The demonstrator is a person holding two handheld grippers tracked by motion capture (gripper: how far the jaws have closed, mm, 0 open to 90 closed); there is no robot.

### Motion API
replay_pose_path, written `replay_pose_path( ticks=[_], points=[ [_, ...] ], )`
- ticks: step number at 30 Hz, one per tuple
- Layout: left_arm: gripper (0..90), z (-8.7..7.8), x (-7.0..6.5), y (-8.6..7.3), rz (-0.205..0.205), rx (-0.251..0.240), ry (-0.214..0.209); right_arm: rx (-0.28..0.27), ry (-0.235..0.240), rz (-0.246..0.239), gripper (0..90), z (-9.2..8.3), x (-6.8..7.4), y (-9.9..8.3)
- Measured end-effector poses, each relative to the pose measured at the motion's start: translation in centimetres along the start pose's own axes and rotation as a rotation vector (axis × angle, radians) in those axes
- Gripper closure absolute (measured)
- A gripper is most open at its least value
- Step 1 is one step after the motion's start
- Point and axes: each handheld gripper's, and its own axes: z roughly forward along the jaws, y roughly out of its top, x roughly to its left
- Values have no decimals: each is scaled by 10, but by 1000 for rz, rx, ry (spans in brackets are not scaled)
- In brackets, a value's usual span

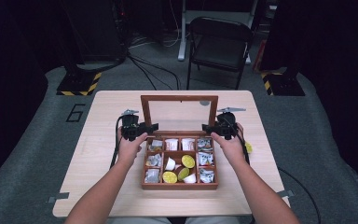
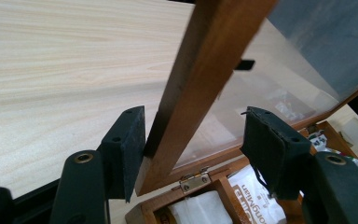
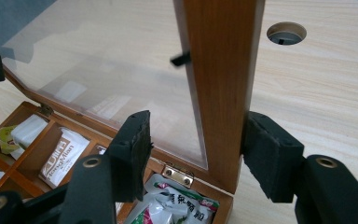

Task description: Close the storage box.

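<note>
I've got the wooden tea box [image 1: 179, 184] sitting mid-table [image 1: 102, 116], and its glass-paned lid [image 1: 179, 112] is standing upright off the back edge of the box on its hinges [image 2: 193, 181]. My left gripper [image 1: 142, 128] straddles the lid's left frame rail [image 2: 200, 88] just above the box: one pad [image 2: 130, 144] is touching the wood on the outside, the other stands clear over the pane, so the jaws are apart around the rail and not clamped. My right gripper [image 1: 214, 127] mirrors that on the lid's right rail [image 3: 223, 93]: outer pad [image 3: 265, 149] against the wood, inner pad [image 3: 135, 144] off the glass, not pinching either. Inside the box I can see sachets and small creamer cups in the compartments (a few lime-green lids near the front of the box). To handle this lid well, I'd say keep both sides level so the frame doesn't twist on the hinges, press on wood, never the pane, and swing along the hinge arc.
</note>
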Motion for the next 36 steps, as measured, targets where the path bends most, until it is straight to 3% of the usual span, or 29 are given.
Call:
replay_pose_path(
  ticks=[7, 13, 17, 36],
  points=[
    [368, -5, -5, -4, 34, -9, 9, -35, 7, 13, 425, -7, 2, -6],
    [360, -10, -8, -5, 84, 5, 4, -25, 11, -13, 419, -13, 5, -7],
    [353, -13, -10, -4, 107, 1, -1, -53, 25, -21, 409, -20, 6, -6],
    [330, -39, -25, -2, 143, -35, -24, -77, 79, -47, 376, -51, 15, -5]
  ],
)
